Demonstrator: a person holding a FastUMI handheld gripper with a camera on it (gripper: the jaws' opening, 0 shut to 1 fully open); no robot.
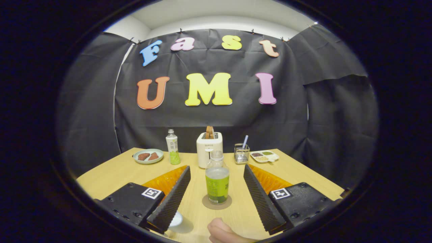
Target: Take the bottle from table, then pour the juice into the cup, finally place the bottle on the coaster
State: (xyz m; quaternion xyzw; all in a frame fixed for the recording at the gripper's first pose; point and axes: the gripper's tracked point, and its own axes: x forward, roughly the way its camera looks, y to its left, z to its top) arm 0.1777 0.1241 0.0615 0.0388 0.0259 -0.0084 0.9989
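A clear bottle (217, 180) with a green label and greenish juice stands upright on a round brown coaster (217, 203) on the wooden table (303, 175). It has no cap on. My gripper (217, 168) is open, its two fingers spread wide on either side of the bottle without touching it. A small part of a white cup (176, 220) peeks out just under the tip end of the left finger (172, 199), near the table's front.
Along the back of the table stand a plate with two brown pieces (148, 156), a tall white-green bottle (172, 146), a white toaster (209, 148), a wire holder (241, 154) and a divided dish (264, 156). A person's hand (222, 233) shows at the front edge.
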